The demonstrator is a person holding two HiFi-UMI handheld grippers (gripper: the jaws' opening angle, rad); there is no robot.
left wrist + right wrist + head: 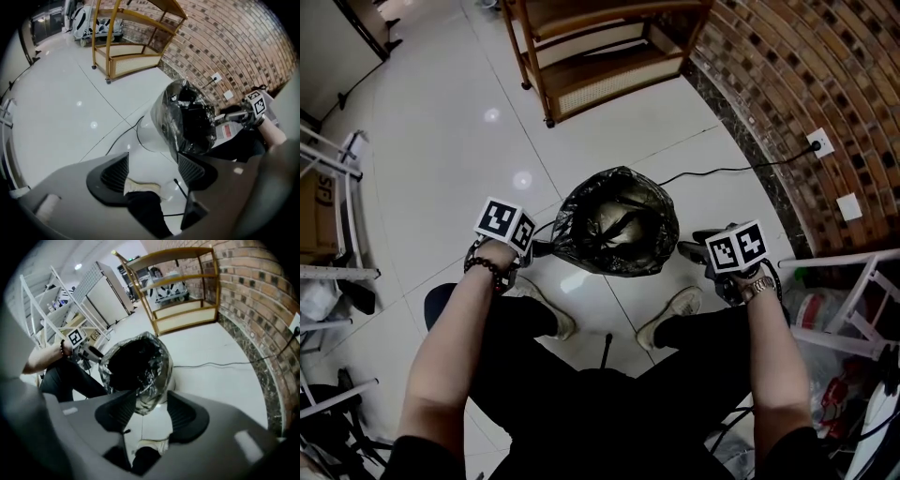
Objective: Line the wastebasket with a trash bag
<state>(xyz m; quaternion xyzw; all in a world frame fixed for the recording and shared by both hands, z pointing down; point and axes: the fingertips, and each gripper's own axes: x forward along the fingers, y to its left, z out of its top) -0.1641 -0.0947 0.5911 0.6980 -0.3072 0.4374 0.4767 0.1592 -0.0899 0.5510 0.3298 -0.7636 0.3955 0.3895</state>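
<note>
Glossy black trash bag (617,234) draped over a white wastebasket (148,135) on the pale tiled floor (459,131).
Its crinkled film was folded down over the rim, mouth open; left gripper (153,164) and right gripper (151,409) flanked it, fingers of both spread, gripping nothing.

Black trash bag (619,234), white wastebasket (147,133), brown brick wall (797,84)

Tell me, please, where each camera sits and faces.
Head view: on the head, steeply down onto the bagged wastebasket; arms and legs show.
Left gripper view: on the left gripper, facing the wastebasket; open jaws, a shoe.
Right gripper view: on the right gripper, facing it oppositely; open jaws.
Shared: wastebasket and wooden shelf in all.
</note>
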